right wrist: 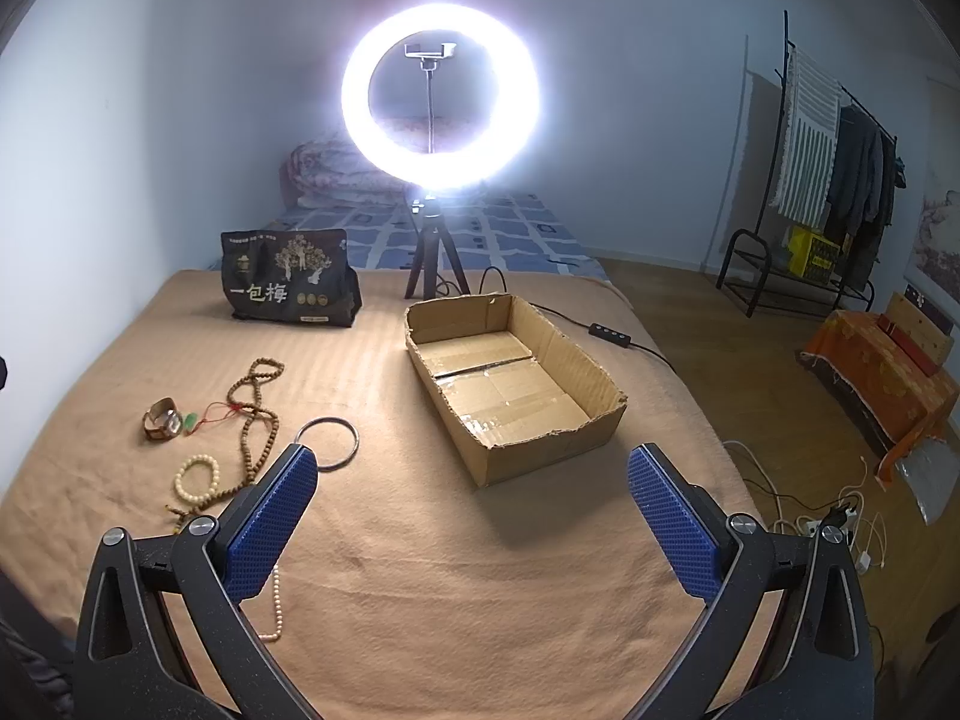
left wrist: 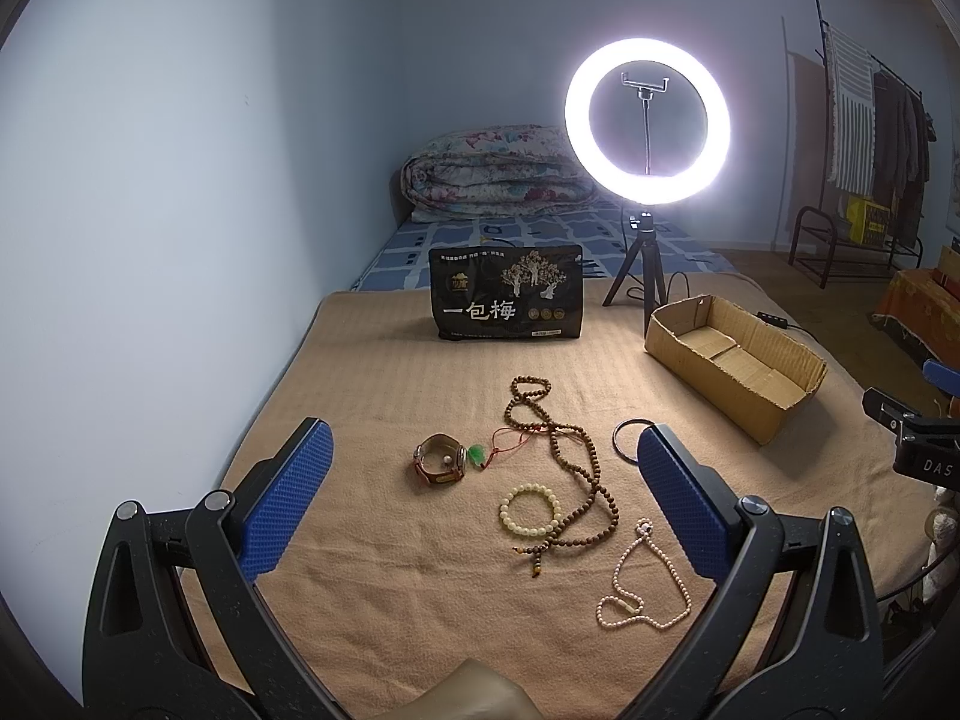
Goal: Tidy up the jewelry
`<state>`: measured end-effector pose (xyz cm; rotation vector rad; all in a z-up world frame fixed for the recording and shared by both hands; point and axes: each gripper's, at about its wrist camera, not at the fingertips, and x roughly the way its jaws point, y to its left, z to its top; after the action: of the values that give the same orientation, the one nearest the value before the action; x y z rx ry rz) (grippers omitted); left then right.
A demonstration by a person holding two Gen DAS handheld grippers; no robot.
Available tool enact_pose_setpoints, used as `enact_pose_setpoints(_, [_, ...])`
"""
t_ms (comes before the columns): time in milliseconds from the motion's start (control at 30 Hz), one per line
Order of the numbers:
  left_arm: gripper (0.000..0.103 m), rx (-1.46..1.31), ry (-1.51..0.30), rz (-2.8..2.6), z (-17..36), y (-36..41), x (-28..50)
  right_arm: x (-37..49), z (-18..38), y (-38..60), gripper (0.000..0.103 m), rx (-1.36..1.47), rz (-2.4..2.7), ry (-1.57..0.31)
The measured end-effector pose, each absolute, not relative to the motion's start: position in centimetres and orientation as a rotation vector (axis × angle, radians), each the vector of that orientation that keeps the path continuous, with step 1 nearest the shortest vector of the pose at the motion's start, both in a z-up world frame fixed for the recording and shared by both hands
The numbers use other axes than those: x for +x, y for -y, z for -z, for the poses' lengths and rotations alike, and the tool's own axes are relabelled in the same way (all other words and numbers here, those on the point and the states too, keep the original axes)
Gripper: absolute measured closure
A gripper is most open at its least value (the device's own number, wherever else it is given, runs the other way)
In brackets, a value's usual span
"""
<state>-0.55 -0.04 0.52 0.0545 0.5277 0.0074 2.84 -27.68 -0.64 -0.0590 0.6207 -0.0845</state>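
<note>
Jewelry lies on a tan blanket [left wrist: 390, 570]: a brown bead necklace [left wrist: 576, 468], a cream bead bracelet [left wrist: 531, 510], a pink pearl necklace [left wrist: 645, 585], a wristwatch [left wrist: 440, 461], a green pendant on red cord [left wrist: 478, 453] and a thin metal bangle [left wrist: 627, 435]. An empty cardboard box [right wrist: 510, 384] sits to the right. My left gripper [left wrist: 486, 450] is open above the jewelry, holding nothing. My right gripper [right wrist: 474, 474] is open and empty in front of the box, with the bangle [right wrist: 329, 443] by its left finger.
A black snack bag [left wrist: 507, 294] stands behind the jewelry. A lit ring light on a tripod [left wrist: 647, 120] stands at the back, its cable [right wrist: 606, 330] running past the box. A folded quilt [left wrist: 498, 174] lies beyond. The bed's right edge drops to the floor with cables [right wrist: 810, 516].
</note>
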Motion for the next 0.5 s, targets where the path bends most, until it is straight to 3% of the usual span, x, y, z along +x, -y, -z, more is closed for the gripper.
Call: enact_pose_setpoints(500, [0.0,0.052,-0.539,-0.013,-0.28,-0.08,-0.5,3.24,0.79,27.21,0.0,-0.055,0.072,-0.635])
